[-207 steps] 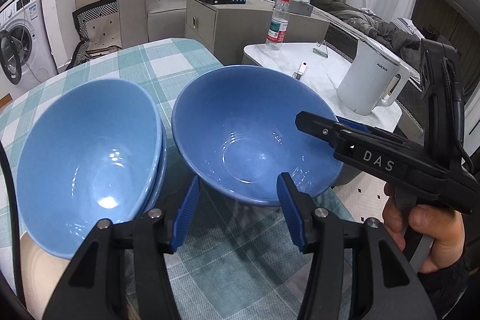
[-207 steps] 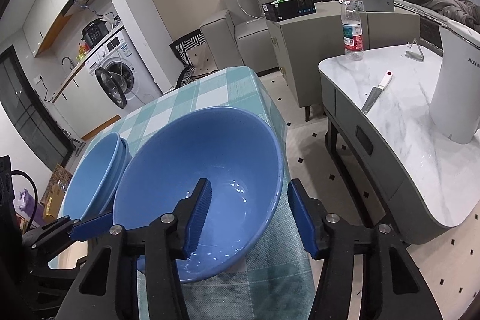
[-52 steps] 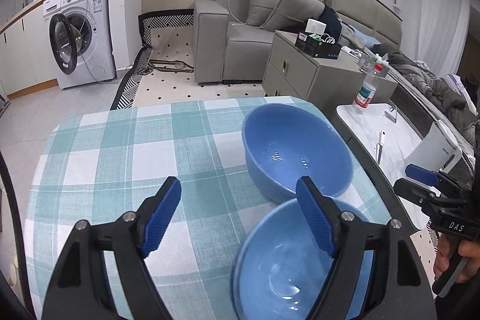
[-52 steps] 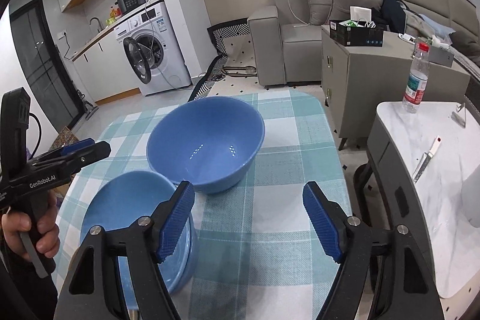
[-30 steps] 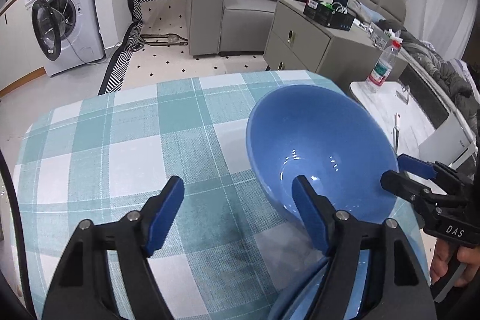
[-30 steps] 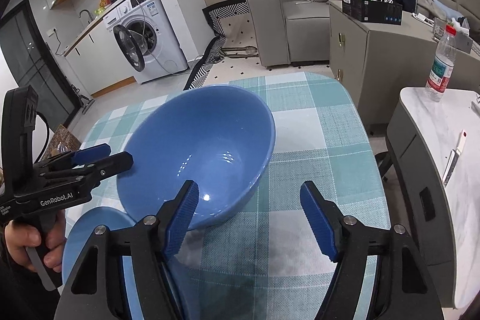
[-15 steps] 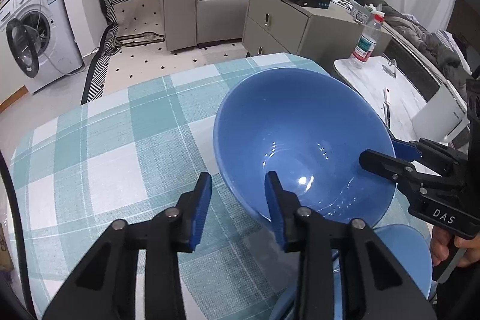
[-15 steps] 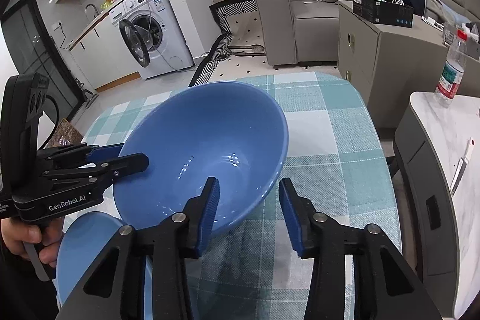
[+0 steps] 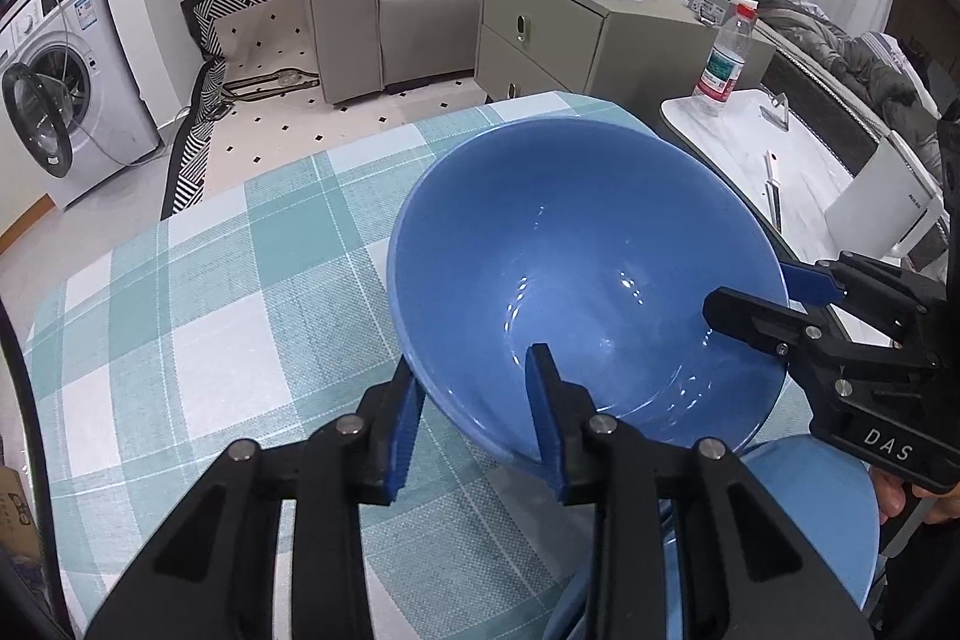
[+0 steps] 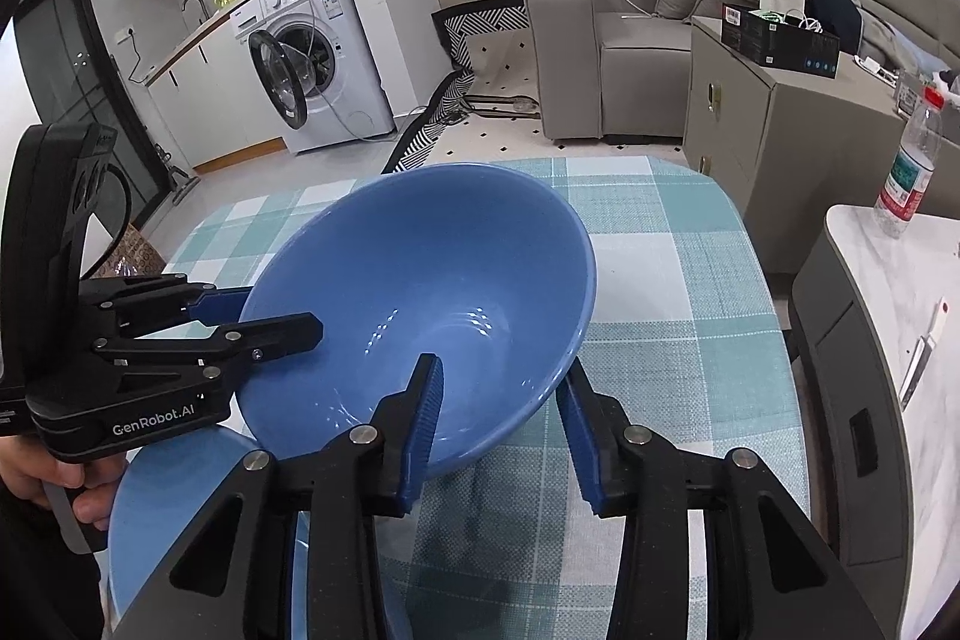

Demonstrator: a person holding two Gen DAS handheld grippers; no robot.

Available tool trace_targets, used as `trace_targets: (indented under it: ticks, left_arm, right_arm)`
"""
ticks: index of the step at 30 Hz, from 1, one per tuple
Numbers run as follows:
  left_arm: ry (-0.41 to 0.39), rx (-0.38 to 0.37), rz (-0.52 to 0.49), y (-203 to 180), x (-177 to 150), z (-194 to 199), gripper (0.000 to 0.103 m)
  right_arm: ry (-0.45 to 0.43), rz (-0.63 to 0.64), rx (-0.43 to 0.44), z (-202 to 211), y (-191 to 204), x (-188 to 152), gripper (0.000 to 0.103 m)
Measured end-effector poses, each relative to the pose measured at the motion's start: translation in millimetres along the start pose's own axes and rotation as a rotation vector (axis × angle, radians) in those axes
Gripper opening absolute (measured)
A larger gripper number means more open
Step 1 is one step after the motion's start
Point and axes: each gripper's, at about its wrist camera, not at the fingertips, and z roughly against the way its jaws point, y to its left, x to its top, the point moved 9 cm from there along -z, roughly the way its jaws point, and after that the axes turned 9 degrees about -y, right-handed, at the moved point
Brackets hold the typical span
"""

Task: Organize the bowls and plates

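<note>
Blue glazed ceramic bowl (image 9: 576,268), deep and round, is tilted up off the teal-and-white checked tablecloth (image 9: 198,292), gripped at two points on its rim. My left gripper (image 9: 474,415) clasps the near-left part of the rim: one blue pad inside the bowl, the other outside against the wall, jaws closing on it. My right gripper (image 10: 501,421) is clamped on the near-right part of the rim the same way, one pad inside, one under the outer wall.

From the left wrist view, the right gripper (image 9: 774,298) reaches in from the right, its black finger over the bowl's inner wall. From the right wrist view, the left gripper (image 10: 264,316) comes in from the left, my hand (image 10: 66,484) around its handle.

Second blue bowl (image 10: 174,520), same glaze, sits upright on the cloth at the near edge, just below the raised one; in the left wrist view it shows at lower right (image 9: 804,514).

Off the table: white washing machine (image 10: 312,58) with its door open, far left; grey sofa (image 10: 630,40), far; clear plastic water bottle (image 10: 909,166) upright on a white marble-look side table (image 10: 888,292), right.
</note>
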Motion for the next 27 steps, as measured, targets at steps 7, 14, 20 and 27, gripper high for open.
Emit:
trace_targets:
  ticks: [7, 14, 20, 27]
  left_arm:
    - [-0.024, 0.031, -0.031, -2, 2, 5, 0.033]
    - [-0.053, 0.023, -0.022, -4, 10, 12, 0.033]
    - [-0.087, 0.022, -0.025, -8, 18, 24, 0.033]
    - [-0.136, 0.025, -0.032, -13, 26, 43, 0.033]
  right_arm:
    - [-0.019, 0.033, -0.019, 7, 4, 2, 0.04]
    - [-0.043, 0.045, -0.035, 17, 5, 7, 0.04]
    - [-0.069, 0.043, -0.04, 29, 6, 13, 0.04]
    - [-0.117, 0.078, -0.06, 51, 14, 24, 0.04]
